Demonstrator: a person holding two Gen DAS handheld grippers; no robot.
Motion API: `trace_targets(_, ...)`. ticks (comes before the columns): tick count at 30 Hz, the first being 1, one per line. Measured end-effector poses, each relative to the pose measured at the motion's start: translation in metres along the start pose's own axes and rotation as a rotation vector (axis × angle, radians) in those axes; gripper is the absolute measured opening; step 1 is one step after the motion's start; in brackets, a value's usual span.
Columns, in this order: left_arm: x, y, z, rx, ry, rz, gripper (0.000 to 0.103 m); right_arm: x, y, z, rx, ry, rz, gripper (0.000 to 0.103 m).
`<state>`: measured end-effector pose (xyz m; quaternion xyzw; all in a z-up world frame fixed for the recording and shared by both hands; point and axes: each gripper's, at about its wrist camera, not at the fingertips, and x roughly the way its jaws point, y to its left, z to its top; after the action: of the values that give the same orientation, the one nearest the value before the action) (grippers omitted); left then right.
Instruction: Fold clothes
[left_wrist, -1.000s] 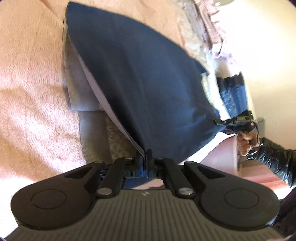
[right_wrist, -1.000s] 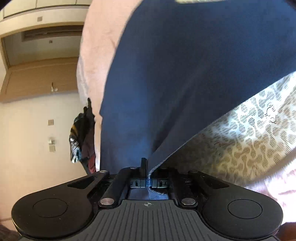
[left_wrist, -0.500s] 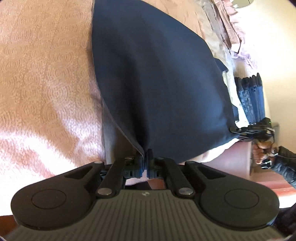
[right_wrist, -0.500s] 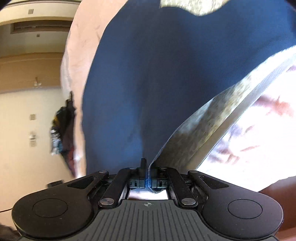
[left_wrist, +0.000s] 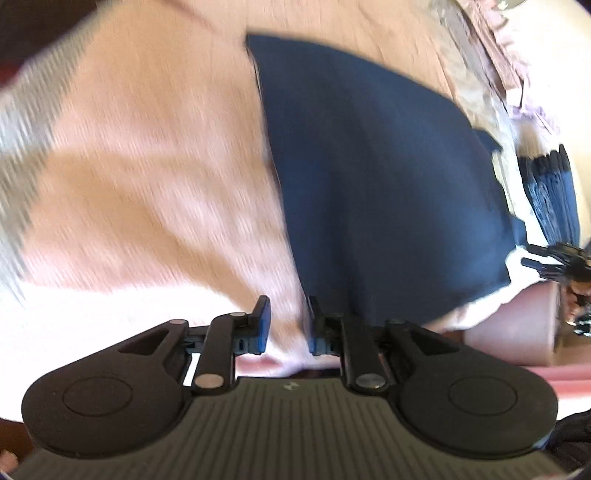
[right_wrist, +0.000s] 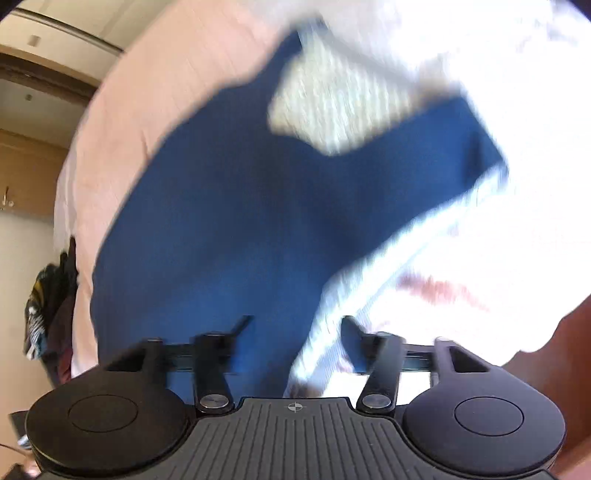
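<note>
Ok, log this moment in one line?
left hand-held gripper: open | right hand-held gripper: open | navy cloth: released, flat on pink bedspread

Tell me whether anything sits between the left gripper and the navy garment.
Nothing visible does. The left gripper is open, just off the near edge of the navy garment, with only bare pink bedspread between its fingers.
</note>
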<state>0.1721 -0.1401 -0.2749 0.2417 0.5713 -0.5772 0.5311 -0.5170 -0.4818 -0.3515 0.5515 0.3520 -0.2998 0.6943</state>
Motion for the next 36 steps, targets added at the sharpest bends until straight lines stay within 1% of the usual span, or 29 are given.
trace_targets(1, 0.003, -0.004, 0.008, 0.019, -0.011, -0.017, 0.016, -0.004, 0.007, 0.001, -0.011, -0.023, 0.016, 0.057)
trace_targets(3, 0.013, -0.015, 0.025, 0.064, -0.025, -0.063, 0.017, -0.002, 0.019, 0.002, -0.012, -0.037, 0.07, 0.057)
trace_targets(5, 0.031, -0.027, 0.041, 0.119, -0.027, -0.107, 0.019, 0.01, 0.032, 0.002, -0.031, -0.026, 0.131, 0.057)
trace_targets(6, 0.043, -0.032, 0.049, 0.143, -0.026, -0.123, 0.02, 0.019, 0.038, 0.001, -0.033, -0.025, 0.152, 0.057)
trace_targets(8, 0.068, -0.036, 0.061, 0.179, -0.019, -0.144, 0.021, 0.049, 0.055, 0.002, -0.027, -0.024, 0.167, 0.057)
trace_targets(10, 0.093, -0.032, 0.071, 0.193, -0.001, -0.146, 0.021, 0.078, 0.072, 0.002, -0.021, -0.024, 0.181, 0.057)
trace_targets(12, 0.107, -0.022, 0.077, 0.198, 0.03, -0.142, 0.017, 0.095, 0.066, 0.006, -0.017, -0.014, 0.106, 0.057)
trace_targets(14, 0.103, -0.021, 0.084, 0.219, 0.043, -0.137, 0.014, 0.097, 0.057, 0.007, 0.021, -0.05, -0.029, 0.056)
trace_targets(15, 0.1, -0.021, 0.088, 0.23, 0.05, -0.135, 0.015, 0.091, 0.061, 0.009, 0.029, -0.075, -0.061, 0.057)
trace_targets(16, 0.091, -0.023, 0.095, 0.238, 0.03, -0.133, 0.018, 0.085, 0.066, 0.01, 0.033, -0.1, -0.091, 0.057)
trace_targets(17, 0.082, -0.026, 0.102, 0.246, 0.007, -0.132, 0.021, 0.081, 0.083, 0.014, -0.019, -0.114, -0.076, 0.057)
trace_targets(20, 0.064, -0.041, 0.129, 0.258, -0.072, -0.132, 0.021, 0.067, 0.133, 0.024, -0.177, -0.157, -0.031, 0.057)
trace_targets(23, 0.069, -0.069, 0.161, 0.293, -0.132, -0.134, 0.021, 0.086, 0.172, 0.046, -0.282, -0.143, 0.046, 0.057)
trace_targets(25, 0.089, -0.093, 0.179, 0.337, -0.145, -0.114, 0.021, 0.112, 0.195, 0.068, -0.364, -0.114, 0.08, 0.057)
trace_targets(27, 0.113, -0.113, 0.197, 0.372, -0.155, -0.086, 0.021, 0.153, 0.217, 0.087, -0.458, -0.09, 0.097, 0.057)
trace_targets(28, 0.128, -0.116, 0.203, 0.377, -0.151, -0.069, 0.021, 0.173, 0.228, 0.097, -0.505, -0.077, 0.105, 0.056)
trace_targets(30, 0.165, -0.12, 0.214, 0.365, -0.109, -0.022, 0.021, 0.211, 0.243, 0.112, -0.614, -0.053, 0.11, 0.057)
trace_targets(31, 0.181, -0.12, 0.219, 0.36, -0.082, 0.019, 0.021, 0.226, 0.244, 0.117, -0.694, -0.035, 0.068, 0.057)
trace_targets(32, 0.192, -0.117, 0.222, 0.36, -0.065, 0.042, 0.019, 0.241, 0.245, 0.122, -0.773, -0.016, 0.026, 0.056)
trace_targets(33, 0.195, -0.116, 0.224, 0.352, -0.057, 0.046, 0.019, 0.255, 0.246, 0.127, -0.85, 0.002, -0.016, 0.056)
trace_targets(35, 0.199, -0.112, 0.228, 0.335, -0.045, 0.053, 0.019, 0.25, 0.221, 0.142, -0.917, -0.002, -0.084, 0.056)
trace_targets(36, 0.2, -0.114, 0.23, 0.327, -0.039, 0.061, 0.019, 0.239, 0.199, 0.154, -0.885, -0.012, -0.123, 0.056)
